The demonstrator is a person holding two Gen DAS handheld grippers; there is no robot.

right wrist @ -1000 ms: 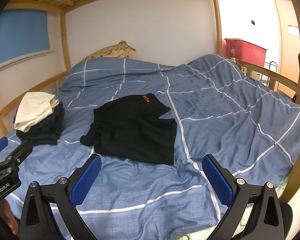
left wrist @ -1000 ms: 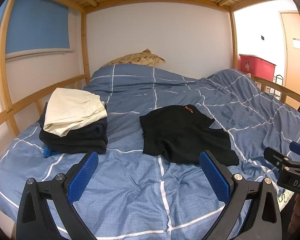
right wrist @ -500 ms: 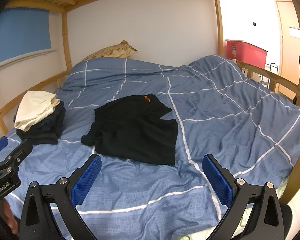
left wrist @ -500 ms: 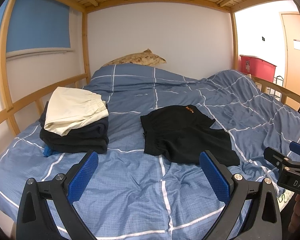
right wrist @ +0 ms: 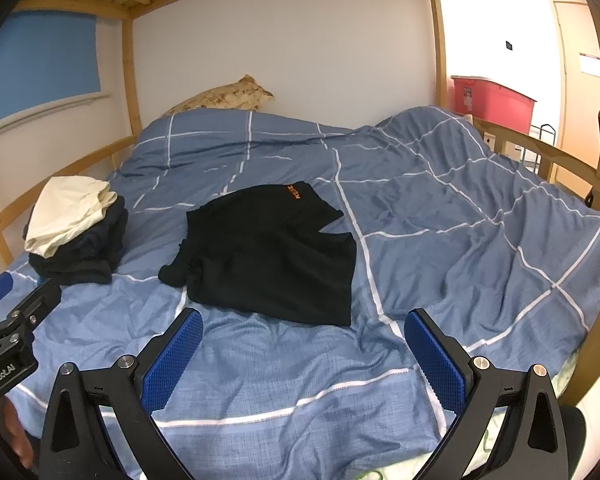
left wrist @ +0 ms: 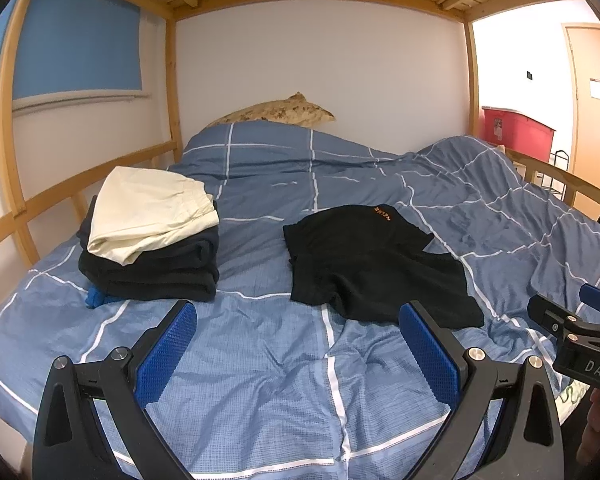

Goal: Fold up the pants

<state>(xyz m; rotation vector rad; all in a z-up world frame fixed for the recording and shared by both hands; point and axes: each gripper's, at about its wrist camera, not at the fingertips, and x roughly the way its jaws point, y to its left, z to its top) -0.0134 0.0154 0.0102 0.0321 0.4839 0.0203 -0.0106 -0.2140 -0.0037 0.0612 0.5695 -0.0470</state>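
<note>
Black pants (left wrist: 372,264) with an orange logo lie spread and rumpled in the middle of the blue checked duvet (left wrist: 268,368); they also show in the right wrist view (right wrist: 268,252). My left gripper (left wrist: 296,344) is open and empty, held above the near part of the bed, short of the pants. My right gripper (right wrist: 300,348) is open and empty, just short of the pants' near edge. Each gripper shows at the edge of the other's view.
A stack of folded clothes (left wrist: 152,240), cream piece on top of dark ones, sits at the left of the bed (right wrist: 76,232). A pillow (left wrist: 276,112) lies at the head. Wooden bunk rails run along both sides. A red bin (left wrist: 516,132) stands beyond the right rail.
Both views have shifted very slightly; the pants and the stack lie as before. Both grippers stay open.
</note>
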